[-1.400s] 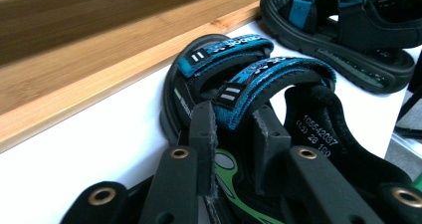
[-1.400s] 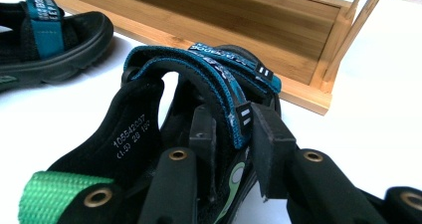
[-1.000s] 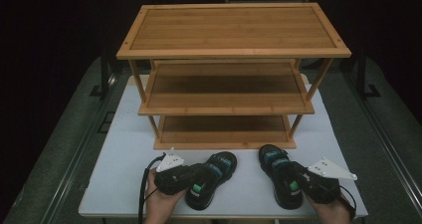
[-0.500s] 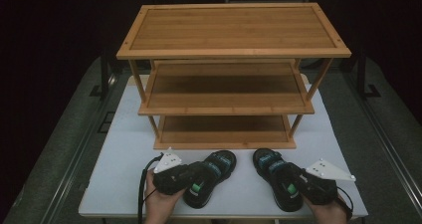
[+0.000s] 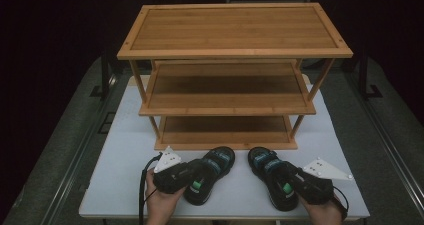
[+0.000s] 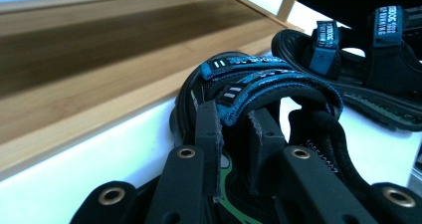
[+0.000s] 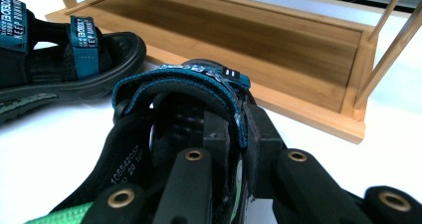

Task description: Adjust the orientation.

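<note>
Right sandal (image 5: 274, 181) shifted leftward, right gripper (image 5: 300, 187) seemingly clamped on strap, low

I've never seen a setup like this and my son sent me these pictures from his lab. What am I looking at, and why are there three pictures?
No robot here: a person sits at a white table and holds a hand-operated two-jaw gripper in each hand. The left gripper and the right gripper show near the bottom of the high view, which comes from a fixed camera above the table. The other two pictures come from small cameras riding on the grippers, looking along their black jaws.

On the table stands a three-tier wooden shoe rack, its shelves bare. In front of it lie two black sandals with teal straps. The left gripper is closed on a strap of the left sandal, and the right gripper on a strap of the right sandal. Both sandals appear to rest on the table.
</note>
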A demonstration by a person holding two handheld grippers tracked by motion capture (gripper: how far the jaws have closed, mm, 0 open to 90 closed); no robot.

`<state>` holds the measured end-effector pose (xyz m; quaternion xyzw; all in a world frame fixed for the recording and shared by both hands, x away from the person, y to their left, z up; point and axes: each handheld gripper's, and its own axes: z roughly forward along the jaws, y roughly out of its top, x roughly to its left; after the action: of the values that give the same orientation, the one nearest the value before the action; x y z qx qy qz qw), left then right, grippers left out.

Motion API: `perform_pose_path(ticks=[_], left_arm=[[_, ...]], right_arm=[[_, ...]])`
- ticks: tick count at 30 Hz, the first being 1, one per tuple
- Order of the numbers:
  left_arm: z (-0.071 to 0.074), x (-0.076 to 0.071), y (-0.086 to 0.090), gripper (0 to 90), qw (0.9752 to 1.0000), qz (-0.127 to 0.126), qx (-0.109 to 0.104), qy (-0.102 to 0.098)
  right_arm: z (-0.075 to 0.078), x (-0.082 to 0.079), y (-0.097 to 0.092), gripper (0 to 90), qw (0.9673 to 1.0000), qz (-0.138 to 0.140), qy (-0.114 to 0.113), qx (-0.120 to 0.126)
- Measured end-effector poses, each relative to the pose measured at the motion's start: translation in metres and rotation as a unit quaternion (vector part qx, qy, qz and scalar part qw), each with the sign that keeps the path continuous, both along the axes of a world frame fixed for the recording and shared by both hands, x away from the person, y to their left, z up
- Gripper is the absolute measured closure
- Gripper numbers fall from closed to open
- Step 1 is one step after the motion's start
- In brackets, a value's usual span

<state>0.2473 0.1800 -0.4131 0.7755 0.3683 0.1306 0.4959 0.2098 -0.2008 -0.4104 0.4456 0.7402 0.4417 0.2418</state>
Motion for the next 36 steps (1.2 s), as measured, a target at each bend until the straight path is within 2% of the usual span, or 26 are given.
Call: perform_pose_path(ticks=[14,25,36], left_arm=[[-0.002,0.015,-0.011,78.2,0.9994,0.031,-0.011,-0.014],[-0.006,0.027,-0.017,78.2,0.9976,0.061,-0.024,-0.024],[-0.007,0.040,-0.022,78.2,0.9954,0.086,-0.028,-0.030]], right_arm=[[0.003,0.012,0.017,81.3,0.9998,-0.011,-0.017,-0.009],[0.003,0.028,0.034,81.3,0.9993,-0.017,-0.027,-0.019],[0.002,0.045,0.045,81.2,0.9985,-0.040,-0.030,-0.023]])
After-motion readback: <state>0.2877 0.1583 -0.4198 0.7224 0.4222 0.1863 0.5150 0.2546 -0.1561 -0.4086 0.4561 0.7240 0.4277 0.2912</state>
